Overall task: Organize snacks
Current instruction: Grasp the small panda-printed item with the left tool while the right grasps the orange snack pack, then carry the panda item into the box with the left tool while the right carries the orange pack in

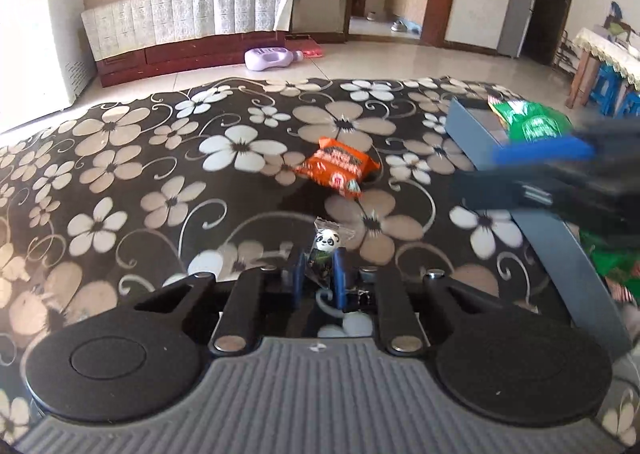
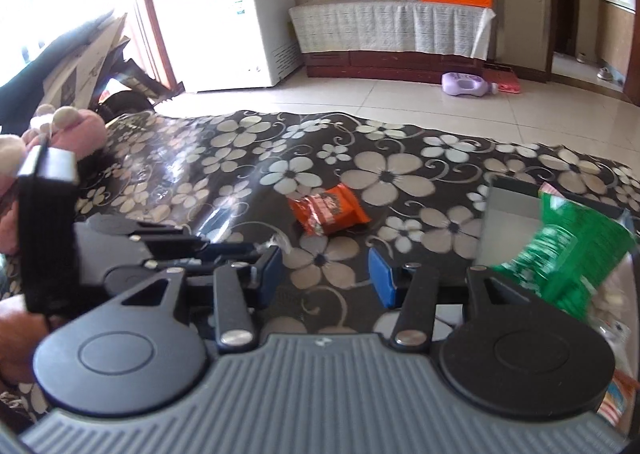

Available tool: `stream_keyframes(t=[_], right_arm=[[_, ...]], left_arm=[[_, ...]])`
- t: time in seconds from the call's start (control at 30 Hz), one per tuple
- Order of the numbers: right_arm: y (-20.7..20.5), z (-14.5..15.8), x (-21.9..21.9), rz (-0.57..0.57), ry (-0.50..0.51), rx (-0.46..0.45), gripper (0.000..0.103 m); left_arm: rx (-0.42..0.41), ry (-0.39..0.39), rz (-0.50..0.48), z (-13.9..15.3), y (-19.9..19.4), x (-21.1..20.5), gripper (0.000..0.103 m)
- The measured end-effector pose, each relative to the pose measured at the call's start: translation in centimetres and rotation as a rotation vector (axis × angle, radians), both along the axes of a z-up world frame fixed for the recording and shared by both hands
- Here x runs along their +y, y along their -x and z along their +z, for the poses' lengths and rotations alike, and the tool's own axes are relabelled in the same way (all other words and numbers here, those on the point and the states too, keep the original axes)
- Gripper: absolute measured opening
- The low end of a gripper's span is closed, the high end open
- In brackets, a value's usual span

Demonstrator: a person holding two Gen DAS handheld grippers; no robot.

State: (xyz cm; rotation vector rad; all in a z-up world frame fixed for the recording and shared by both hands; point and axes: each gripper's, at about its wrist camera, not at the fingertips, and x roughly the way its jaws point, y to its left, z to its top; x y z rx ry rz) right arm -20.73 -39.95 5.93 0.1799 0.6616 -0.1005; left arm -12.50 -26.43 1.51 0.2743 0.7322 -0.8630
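Pinching a panda candy (image 1: pixel 327 244), left tongs (image 1: pixel 318 274) sit near the orange packet (image 1: pixel 339 167); right tongs (image 2: pixel 326 268) spread beside it.

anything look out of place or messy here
One snack is still loose: the orange snack packet lies alone on the floral tablecloth, apart from the grey box where the green snack bag sticks out tilted. On the floor beyond, a purple bottle lies on its side.

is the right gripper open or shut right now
Open. In its own wrist view the right gripper has its two blue pads spread wide, with only the flowered tablecloth showing between them; nothing is held.
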Motion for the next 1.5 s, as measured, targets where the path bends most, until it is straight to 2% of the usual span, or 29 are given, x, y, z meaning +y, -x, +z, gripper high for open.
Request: stream_keyframes(t=[0.17, 0.33, 0.43, 0.5, 0.6, 0.67, 0.77, 0.97, 1.17, 1.33, 1.5], right_arm=[[-5.0, -2.0, 1.0, 0.019, 0.064, 0.085, 0.052], [-8.5, -3.8, 1.3, 0.010, 0.181, 0.131, 0.054], [-9.7, -4.4, 1.2, 0.004, 0.208, 0.133, 0.067], [-10.4, -4.8, 1.3, 0.015, 0.230, 0.138, 0.068], [-10.6, -5.4, 0.9, 0.034, 0.185, 0.134, 0.065], [-10.5, -5.4, 0.1, 0.026, 0.087, 0.133, 0.048], [-10.2, -5.3, 0.7, 0.022, 0.110, 0.143, 0.042], [-8.2, -4.9, 1.6, 0.025, 0.113, 0.186, 0.042], [-3.9, -4.3, 1.8, 0.008, 0.091, 0.220, 0.041], [1.2, -2.6, 2.6, -0.001, 0.075, 0.186, 0.041], [6.6, -0.1, 4.4, -0.001, 0.026, 0.093, 0.041]], left_arm=[[0.008, -0.006, -0.018, 0.1, 0.7, 1.4, 0.019], [0.018, 0.002, -0.035, -0.1, 0.6, 1.9, 0.018], [0.017, 0.001, -0.044, -0.3, 0.6, 1.8, 0.018], [0.021, 0.003, -0.047, -0.3, 0.5, 1.8, 0.019], [0.026, 0.001, -0.046, -0.4, 0.3, 1.7, 0.019], [0.017, -0.002, -0.051, -0.4, 0.4, 1.5, 0.019], [0.008, -0.004, -0.049, -0.6, 0.4, 1.2, 0.019], [-0.011, -0.010, -0.039, -0.7, 0.7, 0.9, 0.019], [-0.035, -0.024, -0.019, -0.8, 1.5, 1.0, 0.019], [-0.085, -0.062, 0.028, -0.9, 3.2, 0.8, 0.019], [-0.128, -0.119, 0.069, -0.8, 5.5, 0.7, 0.019]])
